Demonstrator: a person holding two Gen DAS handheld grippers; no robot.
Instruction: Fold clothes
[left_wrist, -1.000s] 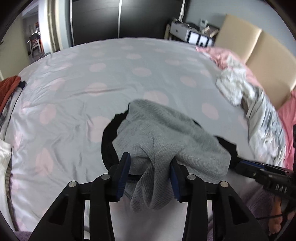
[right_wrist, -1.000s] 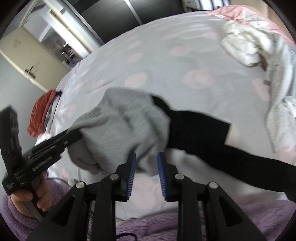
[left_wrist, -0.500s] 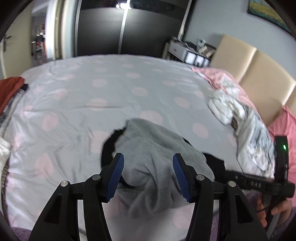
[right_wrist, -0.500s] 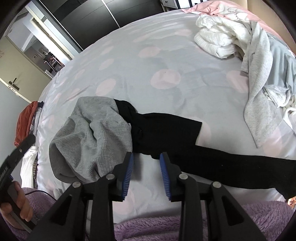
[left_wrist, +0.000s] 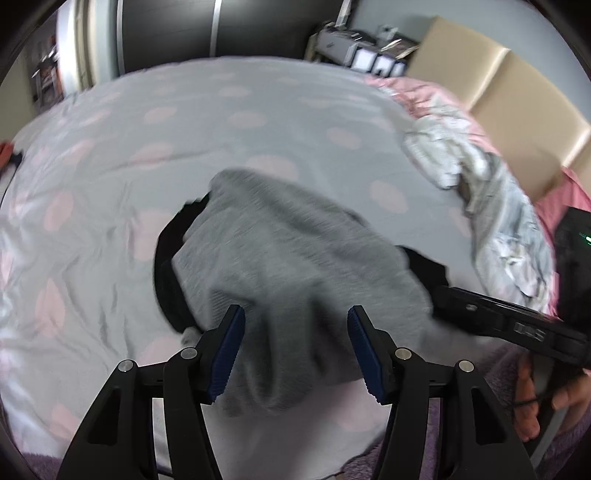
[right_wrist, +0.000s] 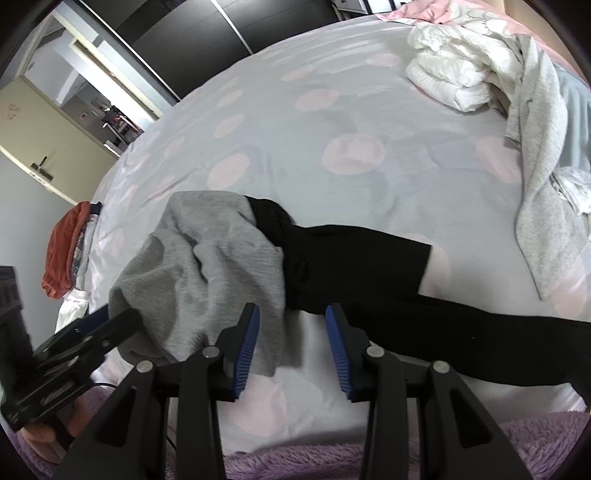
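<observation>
I have both tools over the near edge of the bed (right_wrist: 280, 122); the grey knit garment (left_wrist: 291, 258) lies crumpled in the centre of the left wrist frame, draped over one end of a black garment (right_wrist: 369, 273) whose long axis runs from the middle of the right wrist frame out to the lower right edge; the grey heap sits at that garment's left end, just left of centre in the right wrist frame. My left tool (left_wrist: 295, 349) has its jaws wide apart and holds nothing, with a hanging fold of the grey cloth between the blue pads but, as far as I can tell, not pinched. My right tool (right_wrist: 291, 347) is also spread and empty, straddling the seam where grey meets black, the grey edge just beside its left pad. I judge the left tool nearer the grey bulk and the right one nearer the black length. A loose pile of pale laundry (right_wrist: 480, 70) lies well apart at the upper right; an orange stack (right_wrist: 64, 254) sits at the left edge.
</observation>
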